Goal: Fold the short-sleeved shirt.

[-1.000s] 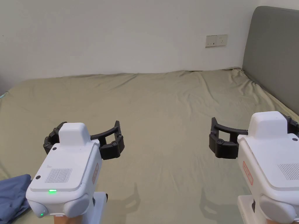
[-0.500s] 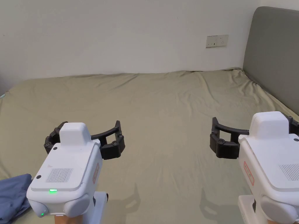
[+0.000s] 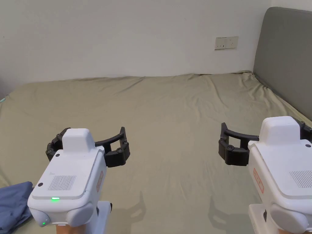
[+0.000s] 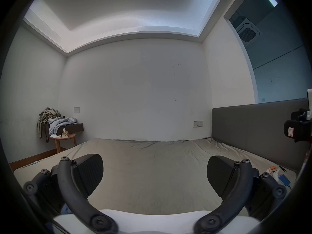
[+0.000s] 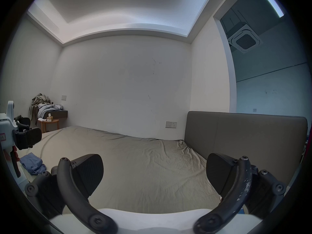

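Two grippers hover above a wide bed (image 3: 170, 115) covered in an olive-green sheet, its grey headboard (image 3: 286, 58) rising along the right side against a white wall (image 3: 122, 36). Both are held side by side, well apart, pointing toward the far wall. Left gripper (image 4: 153, 175) has its jaws spread wide with nothing between them, and right gripper (image 5: 154, 174) likewise stands spread and empty. A crumpled blue shirt (image 3: 13, 204) lies on the sheet at the near left edge, just beside and below the left gripper's body, touched by neither gripper. A white wall socket (image 3: 226, 42) sits near the headboard.
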`<action>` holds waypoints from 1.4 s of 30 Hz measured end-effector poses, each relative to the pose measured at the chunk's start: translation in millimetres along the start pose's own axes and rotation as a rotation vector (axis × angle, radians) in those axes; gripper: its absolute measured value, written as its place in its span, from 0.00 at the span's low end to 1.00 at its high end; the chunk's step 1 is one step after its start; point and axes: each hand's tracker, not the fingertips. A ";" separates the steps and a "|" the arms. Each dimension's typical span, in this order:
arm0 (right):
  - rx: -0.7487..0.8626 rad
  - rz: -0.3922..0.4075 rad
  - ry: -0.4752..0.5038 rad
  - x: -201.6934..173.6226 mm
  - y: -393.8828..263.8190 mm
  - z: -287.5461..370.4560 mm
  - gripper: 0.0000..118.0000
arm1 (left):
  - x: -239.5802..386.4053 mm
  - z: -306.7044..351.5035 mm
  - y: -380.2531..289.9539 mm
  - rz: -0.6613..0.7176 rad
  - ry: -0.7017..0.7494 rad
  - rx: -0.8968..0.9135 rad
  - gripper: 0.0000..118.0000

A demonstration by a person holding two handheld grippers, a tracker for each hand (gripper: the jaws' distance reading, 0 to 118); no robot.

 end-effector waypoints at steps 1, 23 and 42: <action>0.000 0.002 -0.003 -0.2 -0.1 -0.1 1.00 | -0.3 -0.3 0.0 -0.001 -0.002 -0.001 1.00; -0.019 0.013 -0.011 -1.0 -1.3 -2.7 1.00 | -0.8 0.1 -1.6 0.005 -0.004 -0.011 1.00; -0.456 -0.242 -0.063 -9.9 42.7 -9.5 1.00 | -8.2 -0.5 2.2 0.037 0.000 -0.008 1.00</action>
